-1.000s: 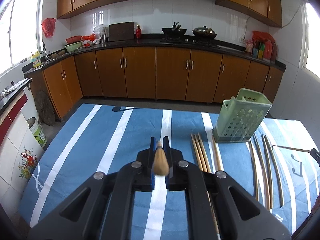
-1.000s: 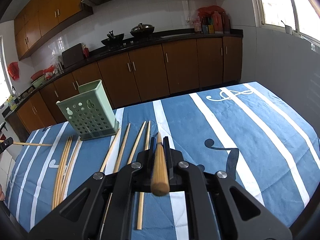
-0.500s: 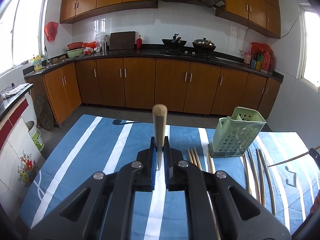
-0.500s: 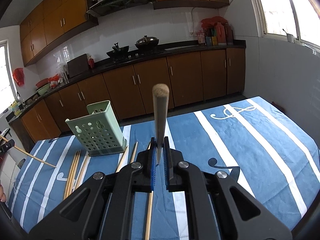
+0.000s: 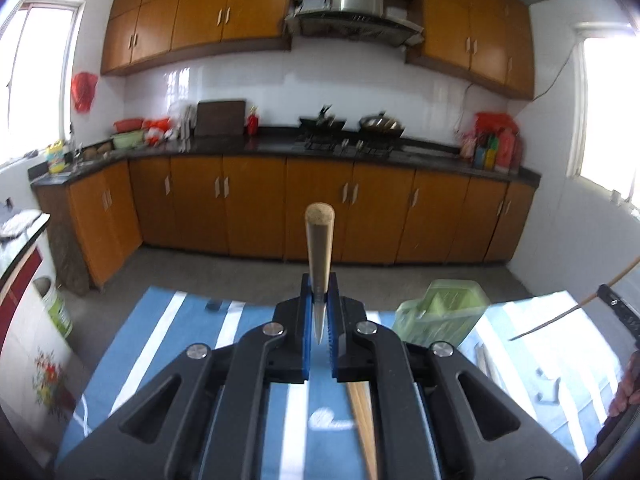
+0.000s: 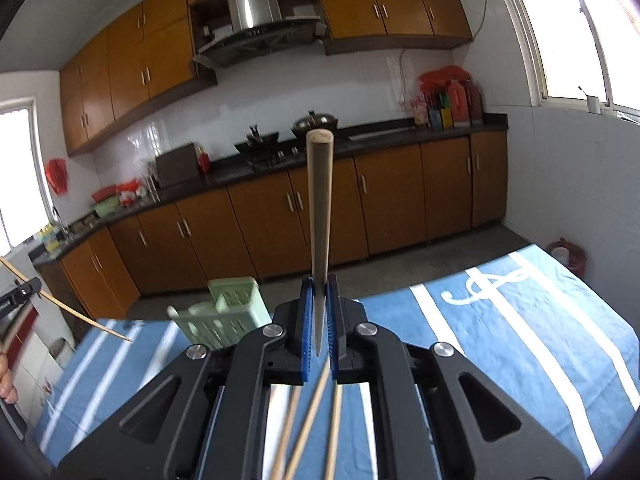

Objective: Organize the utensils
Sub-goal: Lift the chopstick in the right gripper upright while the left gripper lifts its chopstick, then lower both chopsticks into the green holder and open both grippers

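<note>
— Bamboo in both tongs, am I right?

— Yes; the left tongs are pinched narrow on one chopstick, its thick end standing up at frame centre; the right tongs grip another chopstick the same way, long axis rising nearly straight up the picture.

— And where is the holder?

— In the left wrist view the green perforated holder sits lower right of the tongs, on the blue striped cloth covering the counter; in the right wrist view the same holder lies lower left of the tongs, so it stands between the two hands; I'd judge neither is clearly nearer, though motion blur makes that hard to call.

— Room to move?

— Plenty above the holder's open top; each stick would need tipping over so its point goes down into the mouth; I'd take them one at a time, since both hands converge on the same opening.

— Anything left on the cloth?

— Loose chopsticks lie beneath the right tongs, running toward the bottom edge; the far edge of the counter drops off just behind the holder.
</note>
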A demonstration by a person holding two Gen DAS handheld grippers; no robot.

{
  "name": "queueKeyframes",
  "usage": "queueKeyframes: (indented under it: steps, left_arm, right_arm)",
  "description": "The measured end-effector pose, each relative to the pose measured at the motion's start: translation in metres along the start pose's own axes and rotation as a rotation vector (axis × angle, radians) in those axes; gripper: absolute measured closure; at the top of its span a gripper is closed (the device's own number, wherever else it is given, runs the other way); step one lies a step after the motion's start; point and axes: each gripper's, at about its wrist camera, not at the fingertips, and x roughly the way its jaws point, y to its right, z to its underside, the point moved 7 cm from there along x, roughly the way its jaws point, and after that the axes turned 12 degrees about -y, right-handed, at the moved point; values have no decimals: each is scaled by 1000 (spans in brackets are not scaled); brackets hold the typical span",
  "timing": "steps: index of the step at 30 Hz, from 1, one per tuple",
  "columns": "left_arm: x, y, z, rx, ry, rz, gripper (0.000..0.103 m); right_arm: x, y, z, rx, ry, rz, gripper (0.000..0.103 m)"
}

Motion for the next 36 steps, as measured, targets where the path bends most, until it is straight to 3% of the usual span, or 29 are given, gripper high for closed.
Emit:
queueKeyframes:
  steps: [6, 11, 17, 22, 32, 34, 36]
  left_arm:
    - [-18, 35, -49, 7, 49, 112, 95]
    - [-6, 72, -63, 43, 36, 166, 95]
    - [31, 96, -59, 55, -38, 203, 95]
    - [70, 106, -48, 62, -89, 191, 95]
    - [131, 101, -21, 27, -181, 183, 95]
    - [136, 99, -18, 19, -195, 178, 92]
    - [136, 97, -16, 21, -196, 170, 80]
  right_arm:
    - [-5, -33, -41, -8, 55, -108, 96]
    - [10, -55, -49, -52, 34, -127, 96]
    - [44, -65, -44, -56, -56, -139, 96]
    - [68, -64, -29, -54, -120, -125, 96]
    - [99, -60, -7, -40, -206, -104, 95]
    - [102, -61, -6, -39, -219, -105, 95]
    - [100, -59, -4, -42, -224, -103, 95]
